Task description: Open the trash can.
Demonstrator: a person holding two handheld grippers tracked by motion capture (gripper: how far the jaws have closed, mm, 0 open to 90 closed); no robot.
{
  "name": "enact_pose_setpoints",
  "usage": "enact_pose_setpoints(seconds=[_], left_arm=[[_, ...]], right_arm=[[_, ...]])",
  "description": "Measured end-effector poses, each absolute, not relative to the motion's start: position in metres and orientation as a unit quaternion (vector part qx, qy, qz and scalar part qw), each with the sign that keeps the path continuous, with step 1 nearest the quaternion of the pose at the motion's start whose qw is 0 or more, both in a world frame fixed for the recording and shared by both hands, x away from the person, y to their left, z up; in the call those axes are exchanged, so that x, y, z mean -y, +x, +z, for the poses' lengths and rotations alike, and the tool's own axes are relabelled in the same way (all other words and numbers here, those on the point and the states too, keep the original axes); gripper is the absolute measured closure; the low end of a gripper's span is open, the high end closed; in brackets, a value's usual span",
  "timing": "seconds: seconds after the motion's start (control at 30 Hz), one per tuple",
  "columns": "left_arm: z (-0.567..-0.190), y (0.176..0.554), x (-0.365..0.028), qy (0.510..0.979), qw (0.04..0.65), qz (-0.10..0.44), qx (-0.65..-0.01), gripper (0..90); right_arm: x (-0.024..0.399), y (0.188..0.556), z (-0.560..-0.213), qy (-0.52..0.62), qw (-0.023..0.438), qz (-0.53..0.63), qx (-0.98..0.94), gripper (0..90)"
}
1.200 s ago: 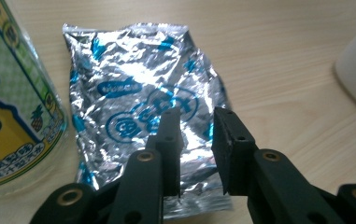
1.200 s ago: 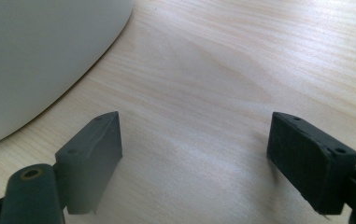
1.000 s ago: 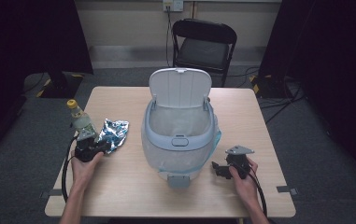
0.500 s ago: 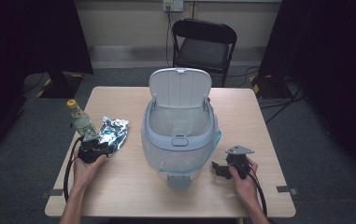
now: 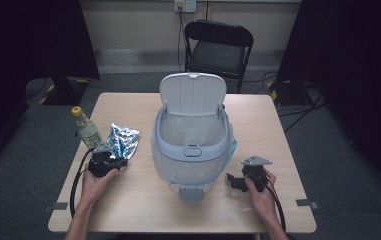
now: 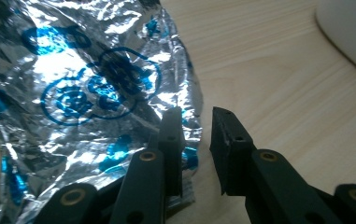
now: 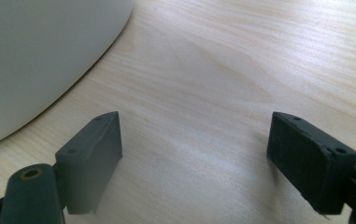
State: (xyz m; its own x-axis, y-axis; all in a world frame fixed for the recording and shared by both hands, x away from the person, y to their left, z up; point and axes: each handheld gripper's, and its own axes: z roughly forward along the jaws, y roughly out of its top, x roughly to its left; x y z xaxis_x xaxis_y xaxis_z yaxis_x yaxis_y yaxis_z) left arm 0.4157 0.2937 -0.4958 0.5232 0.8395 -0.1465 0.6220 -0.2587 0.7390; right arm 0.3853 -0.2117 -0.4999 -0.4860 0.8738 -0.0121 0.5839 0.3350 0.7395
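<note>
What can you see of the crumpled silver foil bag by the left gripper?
The crumpled silver foil bag with blue print lies flat on the wooden table, between the yellow-capped bottle and the white bin. The left hand-held gripper has just been closing at its near edge; one jaw overlaps the foil, with a gap left.

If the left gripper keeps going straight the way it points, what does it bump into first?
Most likely the crinkled foil bag. The left gripper already has the bag's edge at its jaws, which have just been closing, with a gap left. Beyond the bag stands the bottle.
</note>
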Motion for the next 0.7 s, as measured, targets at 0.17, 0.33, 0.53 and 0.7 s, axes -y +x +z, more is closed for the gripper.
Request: enact_pose_setpoints(seconds=[0.17, 0.33, 0.53, 0.7], left_arm=[[-0.488, 0.403, -0.31, 0.768, 0.407, 0.139, -0.474, 68.2], [-0.476, 0.394, -0.342, 0.733, 0.418, 0.172, -0.508, 62.3], [-0.486, 0.405, -0.364, 0.708, 0.398, 0.192, -0.551, 46.4], [-0.495, 0.414, -0.36, 0.718, 0.385, 0.176, -0.553, 39.5]], right_arm=[[0.212, 0.385, -0.5, 0.461, 0.21, 0.346, -0.79, 17.0], [0.212, 0.385, -0.5, 0.461, 0.21, 0.346, -0.79, 16.9], [0.212, 0.385, -0.5, 0.461, 0.21, 0.346, -0.79, 16.9], [0.212, 0.385, -0.5, 0.461, 0.21, 0.346, -0.79, 16.9]])
